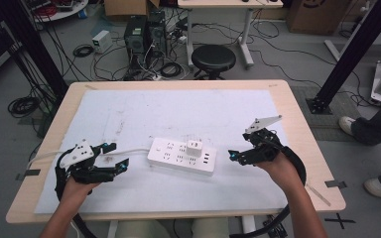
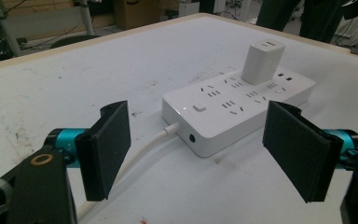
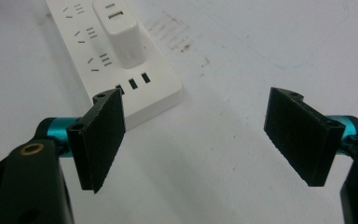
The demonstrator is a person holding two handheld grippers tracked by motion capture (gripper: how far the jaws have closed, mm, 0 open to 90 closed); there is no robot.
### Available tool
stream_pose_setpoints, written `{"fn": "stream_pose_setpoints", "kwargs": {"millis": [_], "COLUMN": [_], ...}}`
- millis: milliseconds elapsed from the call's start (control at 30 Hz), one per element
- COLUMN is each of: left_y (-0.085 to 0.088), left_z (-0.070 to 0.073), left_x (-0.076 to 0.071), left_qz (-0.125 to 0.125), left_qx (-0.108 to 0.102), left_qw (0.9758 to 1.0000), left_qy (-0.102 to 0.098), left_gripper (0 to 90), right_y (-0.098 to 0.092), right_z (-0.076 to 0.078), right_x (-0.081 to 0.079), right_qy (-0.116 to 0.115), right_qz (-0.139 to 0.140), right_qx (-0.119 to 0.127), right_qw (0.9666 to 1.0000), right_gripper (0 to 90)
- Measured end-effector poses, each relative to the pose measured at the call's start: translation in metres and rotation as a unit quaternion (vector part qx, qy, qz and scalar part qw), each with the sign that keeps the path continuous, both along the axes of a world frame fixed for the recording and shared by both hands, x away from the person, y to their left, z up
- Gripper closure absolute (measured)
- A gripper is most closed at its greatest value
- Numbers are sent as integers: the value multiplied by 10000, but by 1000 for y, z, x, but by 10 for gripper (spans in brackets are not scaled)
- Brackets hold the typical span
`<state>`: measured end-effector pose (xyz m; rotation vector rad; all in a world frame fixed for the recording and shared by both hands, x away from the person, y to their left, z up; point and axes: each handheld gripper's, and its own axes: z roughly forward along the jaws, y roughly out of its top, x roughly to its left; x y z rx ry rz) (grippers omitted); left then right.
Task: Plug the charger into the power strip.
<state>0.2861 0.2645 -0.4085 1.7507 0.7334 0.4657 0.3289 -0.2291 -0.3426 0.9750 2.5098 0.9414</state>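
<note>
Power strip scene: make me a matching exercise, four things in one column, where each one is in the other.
1 power strip
2 charger
3 left gripper
4 right gripper

A plugged into the strip's top
B open, at the strip's cable end
C lying flat mid-table
D open, at the strip's USB end

Pairs: 1-C, 2-A, 3-B, 4-D

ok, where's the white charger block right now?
The charger block is plugged upright into the power strip near its right end, mid-table in the high view, between the left gripper and the right gripper, touching neither.
</note>
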Motion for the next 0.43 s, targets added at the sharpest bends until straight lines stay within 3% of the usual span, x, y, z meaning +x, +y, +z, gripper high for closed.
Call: {"fn": "stream_pose_setpoints", "kwargs": {"millis": [433], "left_y": [3], "left_z": [-1], "left_x": [-1], "left_qz": [87], "left_qx": [20], "left_qw": [10000], "left_qy": [20], "left_gripper": [234], "right_y": [-13], "right_z": [-9], "right_x": [-9], "right_qy": [-13], "right_qz": [-233], "right_qx": [196], "right_qw": [9995], "right_gripper": [201]}}
